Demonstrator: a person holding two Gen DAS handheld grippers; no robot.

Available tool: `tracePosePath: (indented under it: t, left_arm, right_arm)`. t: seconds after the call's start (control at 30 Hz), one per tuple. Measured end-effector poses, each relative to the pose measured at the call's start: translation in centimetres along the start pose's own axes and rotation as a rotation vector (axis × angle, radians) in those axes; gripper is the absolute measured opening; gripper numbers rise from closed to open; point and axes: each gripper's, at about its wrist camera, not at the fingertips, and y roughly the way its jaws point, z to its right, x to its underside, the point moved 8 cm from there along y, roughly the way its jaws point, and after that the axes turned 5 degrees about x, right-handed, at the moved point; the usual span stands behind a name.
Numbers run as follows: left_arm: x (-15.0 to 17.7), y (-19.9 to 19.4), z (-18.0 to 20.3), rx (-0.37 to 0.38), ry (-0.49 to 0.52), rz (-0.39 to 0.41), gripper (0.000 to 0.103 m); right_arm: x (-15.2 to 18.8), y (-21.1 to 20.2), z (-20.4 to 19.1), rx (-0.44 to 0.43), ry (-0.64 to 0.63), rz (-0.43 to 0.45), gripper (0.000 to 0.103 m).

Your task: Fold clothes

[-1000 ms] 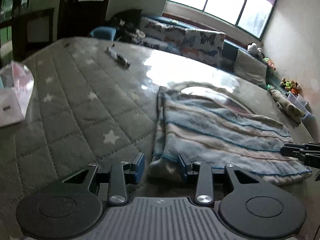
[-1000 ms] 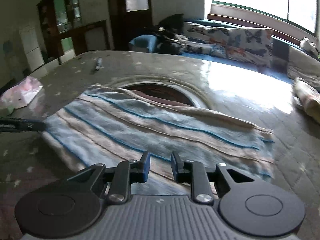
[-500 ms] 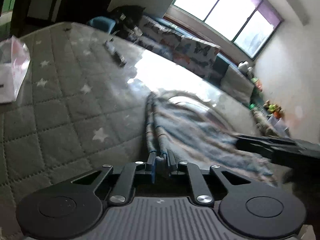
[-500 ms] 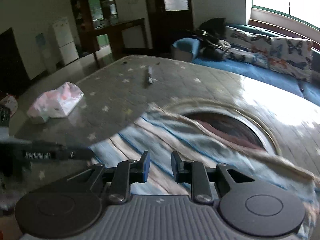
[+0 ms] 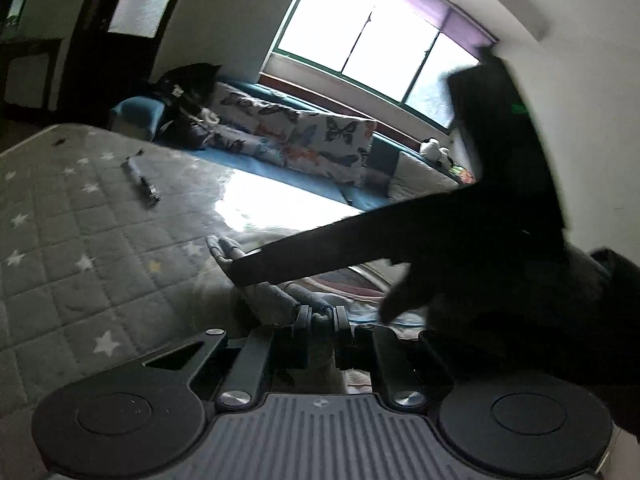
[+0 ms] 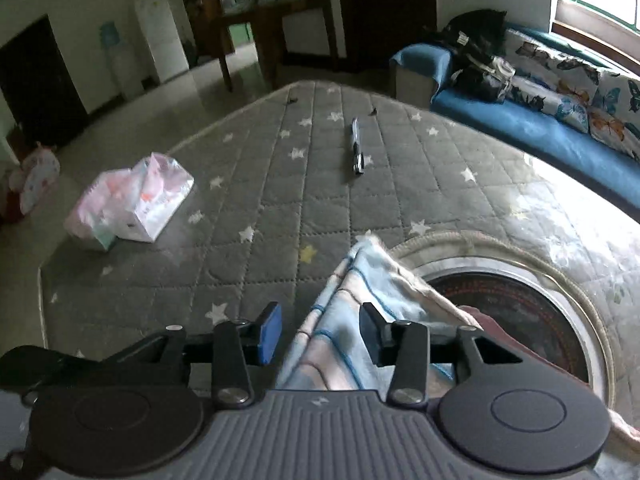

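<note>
The soft striped cloth in pale blue, pink and cream (image 6: pixel 352 320) lies on the grey quilted table cover with white stars (image 6: pixel 280 200), partly over a round dark hole with a metal ring (image 6: pixel 520 312); one corner of the cloth is lifted up into a point, and its edge runs between the two fingers of the right gripper (image 6: pixel 320 330); those fingers are wide apart, and the blue pad on one finger (image 6: pixel 270 330) is not touching the cloth; in the left wrist view the cloth (image 5: pixel 276 300) is bunched into rolls, and the left gripper (image 5: pixel 322 320) has its fingers pressed close together on a fold of it; a big dark blurry shape crosses that view over the cloth, most likely the other gripper, but I cannot tell for sure; farther out on the cover lies a thin dark pen (image 6: pixel 356 146); near the far left edge sits a pink and white plastic pack of tissues (image 6: pixel 136 200); past the table is a blue sofa (image 6: pixel 520 128) with butterfly cushions (image 5: pixel 308 140), and a bright window (image 5: pixel 372 40) is above it.
</note>
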Motion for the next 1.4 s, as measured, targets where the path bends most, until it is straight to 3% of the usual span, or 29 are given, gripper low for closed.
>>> tracePosePath:
  t: [0.07,0.1,0.2,0.33,0.4,0.47,0.73,0.87,0.97,1.03,1.07,1.1,1.4]
  left_arm:
    - [-0.1,0.3,0.6,0.011,0.014,-0.001,0.011]
    - [0.0,0.4,1.0,0.014,0.021,-0.004,0.011]
    - [0.0,0.9,2.0,0.026,0.048,-0.01,0.012]
    - [0.1,0.9,2.9,0.08,0.052,-0.016,0.019]
    - [0.0,0.6,3.3,0.091,0.076,-0.001,0.034]
    - [0.1,0.4,3.7,0.101,0.094,0.009,0.039]
    - [2.5,3.0,4.7,0.099,0.118,-0.091,0.041]
    - [3.5,4.2,5.2,0.079,0.136,-0.126,0.042]
    - [4.2,4.9,5.6,0.063,0.149,-0.146,0.042]
    - [4.4,4.9,5.7,0.054,0.15,-0.153,0.042]
    - [4.5,4.9,5.7,0.049,0.151,-0.156,0.044]
    - [4.6,5.0,5.6,0.039,0.151,-0.16,0.045]
    - [5.1,5.1,3.3,-0.013,0.129,-0.19,0.045]
  right_arm:
    - [0.3,0.4,0.1,0.002,-0.005,-0.024,0.04]
    - [0.4,0.5,0.3,0.016,-0.008,-0.027,0.029]
    - [1.1,0.3,0.7,0.043,-0.028,-0.02,0.012]
    - [1.7,-2.3,2.4,0.038,0.031,0.062,0.009]
    - [2.2,-4.3,4.1,0.035,0.088,0.104,0.008]
    - [2.9,-6.3,6.1,0.04,0.144,0.14,0.008]
    - [9.5,-13.6,16.1,0.087,0.416,0.275,0.003]
    - [13.4,-14.0,19.4,0.082,0.52,0.257,0.004]
    - [14.8,-12.5,19.7,0.017,0.54,0.24,0.007]
    - [14.6,-11.0,19.1,-0.02,0.533,0.225,0.013]
    - [14.4,-10.2,18.6,-0.036,0.525,0.216,0.026]
    - [14.1,-9.3,18.2,-0.044,0.512,0.206,0.033]
    - [12.5,-2.4,17.2,-0.069,0.508,0.15,0.037]
